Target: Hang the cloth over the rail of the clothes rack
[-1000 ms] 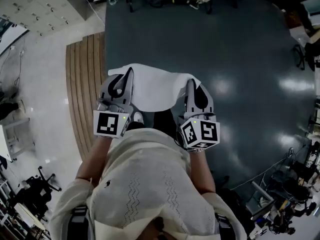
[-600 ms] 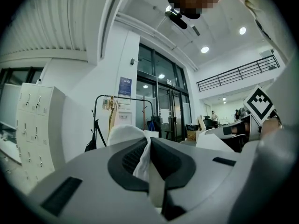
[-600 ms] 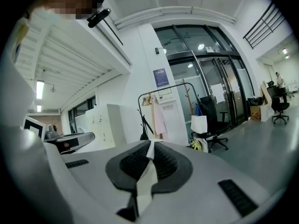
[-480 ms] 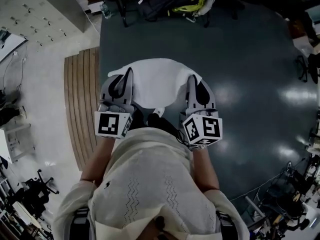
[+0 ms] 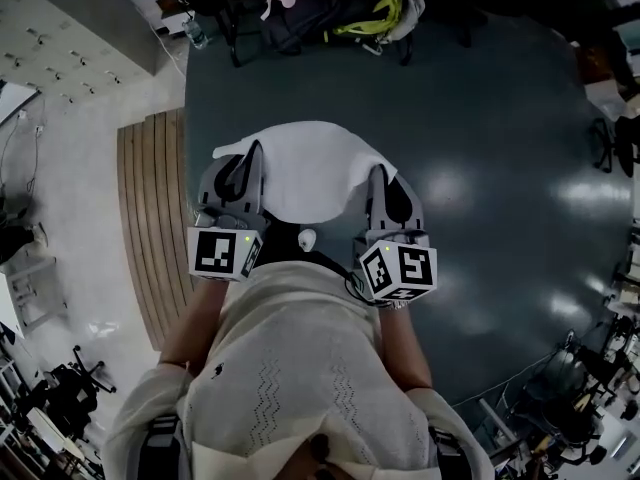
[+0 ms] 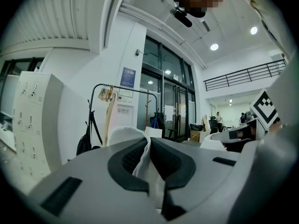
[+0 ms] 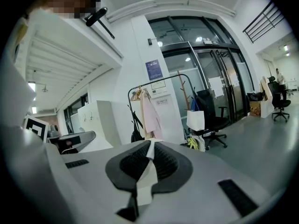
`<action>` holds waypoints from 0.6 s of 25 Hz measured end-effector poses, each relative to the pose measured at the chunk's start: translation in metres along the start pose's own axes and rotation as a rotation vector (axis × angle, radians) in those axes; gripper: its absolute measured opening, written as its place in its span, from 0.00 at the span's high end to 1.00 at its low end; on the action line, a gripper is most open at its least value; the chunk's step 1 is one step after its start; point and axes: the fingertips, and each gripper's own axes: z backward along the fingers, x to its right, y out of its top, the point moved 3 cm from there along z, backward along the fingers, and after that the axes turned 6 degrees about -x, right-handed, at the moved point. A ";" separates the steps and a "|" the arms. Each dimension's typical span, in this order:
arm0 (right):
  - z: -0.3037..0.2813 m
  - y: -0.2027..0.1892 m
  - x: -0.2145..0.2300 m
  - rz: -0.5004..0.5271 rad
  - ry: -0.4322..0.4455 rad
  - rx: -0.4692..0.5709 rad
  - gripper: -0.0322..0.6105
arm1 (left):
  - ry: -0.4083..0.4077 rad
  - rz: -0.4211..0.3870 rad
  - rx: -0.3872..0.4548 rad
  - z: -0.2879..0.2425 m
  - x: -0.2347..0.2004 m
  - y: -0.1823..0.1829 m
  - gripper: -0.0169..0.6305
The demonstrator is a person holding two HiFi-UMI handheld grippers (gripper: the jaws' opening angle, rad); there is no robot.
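Note:
A white cloth (image 5: 305,168) hangs stretched between my two grippers in front of the person's body, above the dark floor. My left gripper (image 5: 248,158) is shut on the cloth's left edge; white fabric (image 6: 148,160) is pinched between its dark pads. My right gripper (image 5: 378,175) is shut on the right edge, with a strip of cloth (image 7: 148,164) squeezed between its pads. A black clothes rack (image 7: 156,108) stands ahead by the white wall, with garments on hangers; it also shows as the rack (image 6: 122,111) in the left gripper view.
A wooden strip (image 5: 150,218) lies on the floor at left. A black office chair (image 7: 212,118) with a white bag (image 7: 195,119) stands near the rack. Bags and clutter (image 5: 330,8) sit at the far end of the dark floor. White lockers (image 6: 32,120) line the left wall.
The view has advanced toward the clutter at the far end. The cloth stays held between both grippers, and a shoe tip now shows below it.

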 end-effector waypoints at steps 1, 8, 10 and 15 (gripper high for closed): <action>-0.012 0.003 0.007 0.001 -0.007 -0.007 0.91 | -0.005 0.005 -0.005 -0.016 -0.003 -0.001 0.94; -0.119 0.042 0.059 -0.006 -0.059 -0.038 0.91 | -0.068 0.005 -0.044 -0.150 -0.035 0.010 0.94; -0.150 0.061 0.072 -0.004 -0.080 -0.038 0.91 | -0.093 0.009 -0.038 -0.190 -0.046 0.021 0.94; -0.220 0.117 0.091 0.017 -0.115 0.000 0.91 | -0.144 -0.004 -0.001 -0.274 -0.078 0.056 0.94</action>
